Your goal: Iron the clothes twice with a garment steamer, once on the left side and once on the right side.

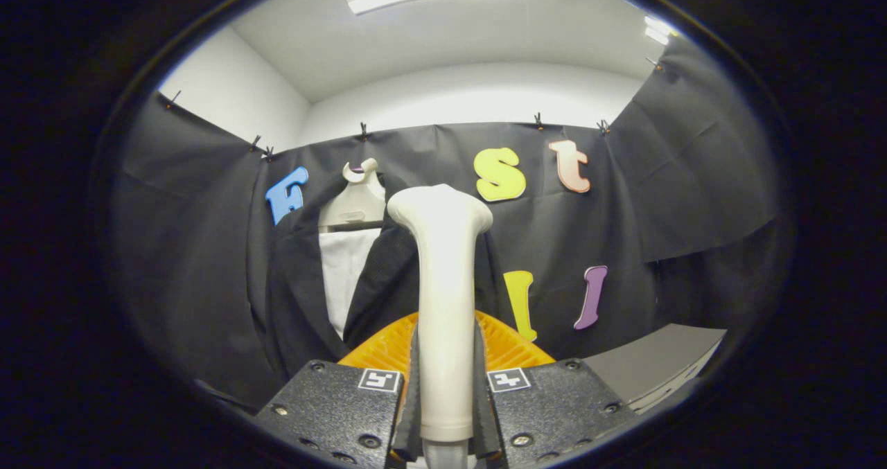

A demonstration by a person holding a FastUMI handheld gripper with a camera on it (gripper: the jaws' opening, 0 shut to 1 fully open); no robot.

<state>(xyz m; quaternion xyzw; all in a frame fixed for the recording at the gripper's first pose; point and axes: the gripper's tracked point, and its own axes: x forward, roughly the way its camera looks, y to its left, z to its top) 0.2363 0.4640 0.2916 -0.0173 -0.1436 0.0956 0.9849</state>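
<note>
Now gripper point(445, 393) jaws clamped on smooth cream steamer handle point(443, 303); dark textured jacket point(305, 296) hangs beyond.

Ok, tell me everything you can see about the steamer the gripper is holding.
The garment steamer looks like smooth, cream-white plastic: a long straight handle that flares into a wider rounded head at the top. It stands upright, clamped between the two fingers of the gripper, which press on its lower handle from both sides. Its head rises in front of the dark jacket on a hanger. An orange ribbed part sits right behind the handle.
</note>
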